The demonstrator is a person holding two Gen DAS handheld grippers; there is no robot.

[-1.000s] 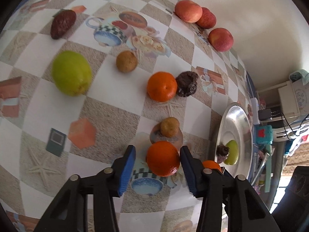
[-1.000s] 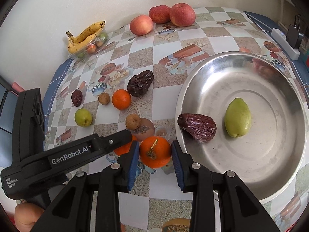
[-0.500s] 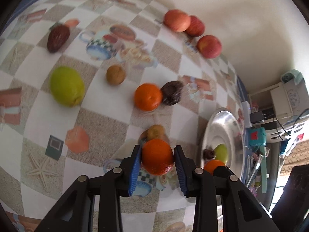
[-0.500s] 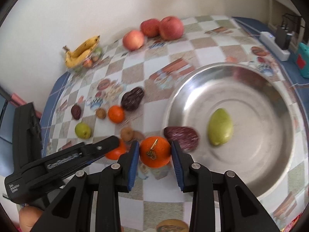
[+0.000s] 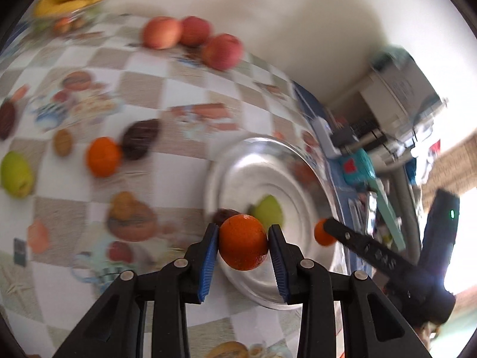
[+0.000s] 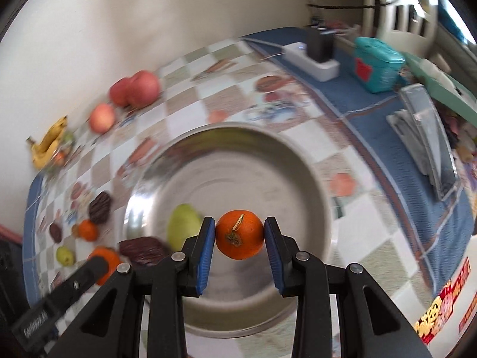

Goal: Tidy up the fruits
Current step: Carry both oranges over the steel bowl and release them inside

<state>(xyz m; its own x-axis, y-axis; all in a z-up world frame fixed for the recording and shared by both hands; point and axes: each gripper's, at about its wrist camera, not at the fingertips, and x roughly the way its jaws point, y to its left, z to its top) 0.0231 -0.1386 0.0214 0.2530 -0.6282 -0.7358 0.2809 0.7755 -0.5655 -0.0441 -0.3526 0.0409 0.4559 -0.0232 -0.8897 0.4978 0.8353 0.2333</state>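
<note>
Right wrist: right claw (image 6: 240, 235) pinches a firm, round orange (image 6: 240, 235) at 3 and 9 o'clock over the bowl (image 6: 298, 155); left claw (image 5: 243, 246) likewise grips an orange (image 5: 243, 246), smooth skin, may roll

No lettering can be read; the marking on the left gripper (image 6: 104, 264) arm is blurred.

Pale wall (image 6: 89, 29), checkered tablecloth (image 6: 214, 95)
</note>
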